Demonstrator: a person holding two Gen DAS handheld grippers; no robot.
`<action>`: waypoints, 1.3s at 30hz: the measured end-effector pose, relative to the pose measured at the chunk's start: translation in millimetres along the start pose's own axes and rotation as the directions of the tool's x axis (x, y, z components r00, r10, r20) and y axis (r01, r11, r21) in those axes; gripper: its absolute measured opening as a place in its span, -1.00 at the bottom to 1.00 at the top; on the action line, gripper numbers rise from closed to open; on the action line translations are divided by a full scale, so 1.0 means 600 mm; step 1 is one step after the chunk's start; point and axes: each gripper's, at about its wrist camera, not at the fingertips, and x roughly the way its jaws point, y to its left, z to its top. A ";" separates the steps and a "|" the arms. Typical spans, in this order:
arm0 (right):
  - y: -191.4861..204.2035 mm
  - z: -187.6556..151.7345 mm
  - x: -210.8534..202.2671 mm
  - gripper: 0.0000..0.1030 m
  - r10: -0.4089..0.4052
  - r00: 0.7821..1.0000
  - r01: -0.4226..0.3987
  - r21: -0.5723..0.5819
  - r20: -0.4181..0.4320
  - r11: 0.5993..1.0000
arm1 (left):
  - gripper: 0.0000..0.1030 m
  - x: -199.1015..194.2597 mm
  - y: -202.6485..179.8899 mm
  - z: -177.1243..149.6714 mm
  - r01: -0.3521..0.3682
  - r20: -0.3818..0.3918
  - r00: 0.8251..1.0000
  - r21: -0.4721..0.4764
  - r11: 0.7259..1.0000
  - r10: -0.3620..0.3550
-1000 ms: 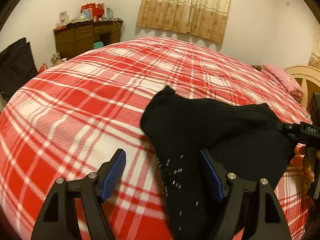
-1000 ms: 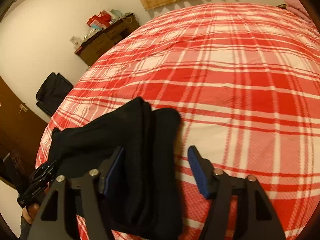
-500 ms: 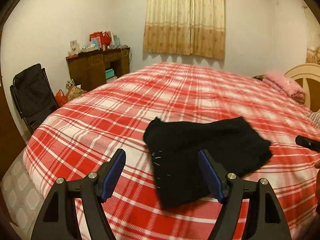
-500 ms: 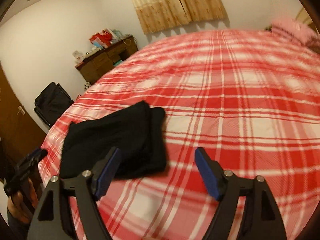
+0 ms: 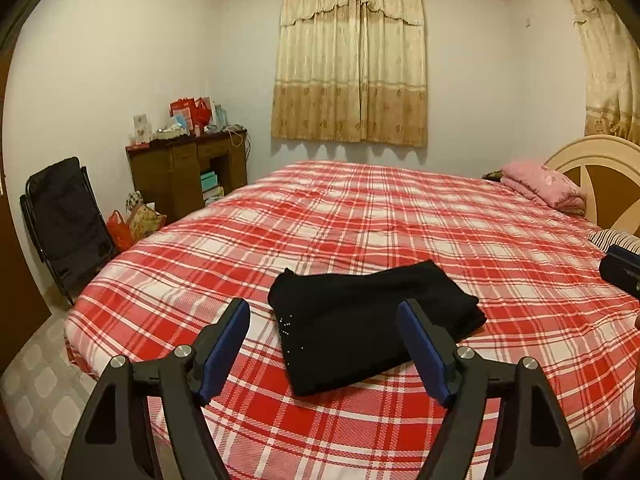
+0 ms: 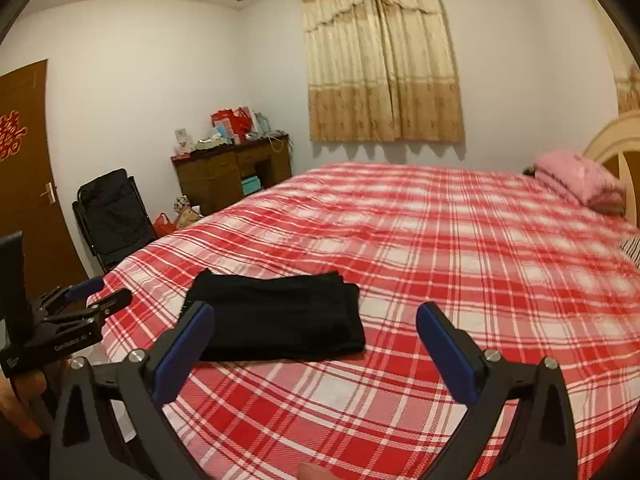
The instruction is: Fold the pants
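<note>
Now: left gripper point(image 5: 324, 338) raised off bed point(image 5: 400, 216), aimed level across it, jaws spread, holding nothing | right gripper point(image 6: 314, 342) likewise raised, jaws spread, holding nothing | pants point(image 5: 372, 320) folded flat near bed's near edge, long axis slanting near-left to far-right in left view | count: one pants, two grippers.

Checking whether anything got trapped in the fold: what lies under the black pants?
The folded black pants lie flat on the red plaid bedspread, which shows all around them. Whatever is directly beneath or between their layers is covered.
</note>
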 end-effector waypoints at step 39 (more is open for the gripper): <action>0.020 -0.008 -0.027 1.00 0.002 1.000 -0.001 -0.040 0.023 0.999 | 0.55 -0.021 -0.004 0.000 -0.016 0.016 1.000 0.005 1.000 0.016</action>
